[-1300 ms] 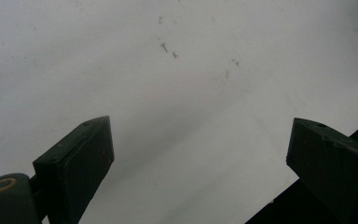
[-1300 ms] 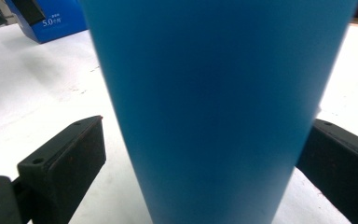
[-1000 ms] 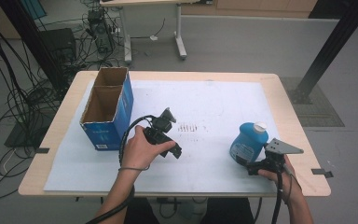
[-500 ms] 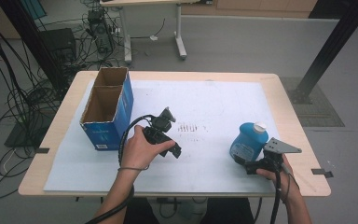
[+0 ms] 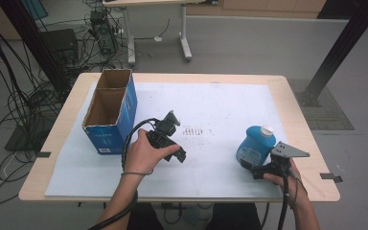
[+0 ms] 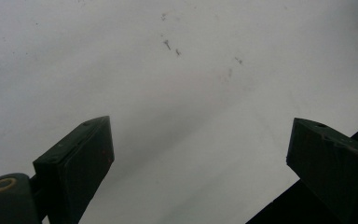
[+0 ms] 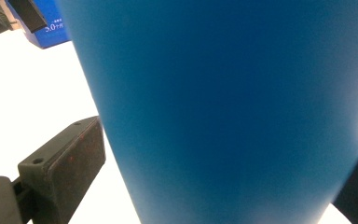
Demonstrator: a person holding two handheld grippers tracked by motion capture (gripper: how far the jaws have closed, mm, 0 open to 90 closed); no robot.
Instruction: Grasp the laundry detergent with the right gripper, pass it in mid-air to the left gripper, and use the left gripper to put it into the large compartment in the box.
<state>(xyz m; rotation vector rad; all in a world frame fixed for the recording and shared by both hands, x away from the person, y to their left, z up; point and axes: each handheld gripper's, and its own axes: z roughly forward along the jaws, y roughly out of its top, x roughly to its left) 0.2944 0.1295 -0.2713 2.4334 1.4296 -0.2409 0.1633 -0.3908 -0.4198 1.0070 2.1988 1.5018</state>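
Nearest to us, the right gripper [image 5: 256, 167] sits at the table's front right, its jaws spread around the base of the blue bottle [image 5: 254, 145] — in the right gripper view the bottle [image 7: 233, 107] stands between the two jaws, the left pad just beside its wall, the right one at its far edge; whether they press it we cannot tell. The bottle stands upright on the white sheet [image 5: 211, 105], white cap [image 5: 267, 130] on top.

To the left, the left hand [image 5: 146, 152] holds the left gripper [image 5: 171, 116] low over the sheet, well apart from the bottle. Its jaws are spread wide with nothing between them but bare sheet [image 6: 168, 93] and a few faint marks [image 5: 196, 132].

Farther back on the left stands a blue box [image 5: 110, 112], open-topped with two compartments — it lies just beside the left gripper's cable. Between bottle and box the sheet is open.

Beyond the table we see a floor with tangled cables [image 5: 24, 86] and a second table's legs [image 5: 184, 28].
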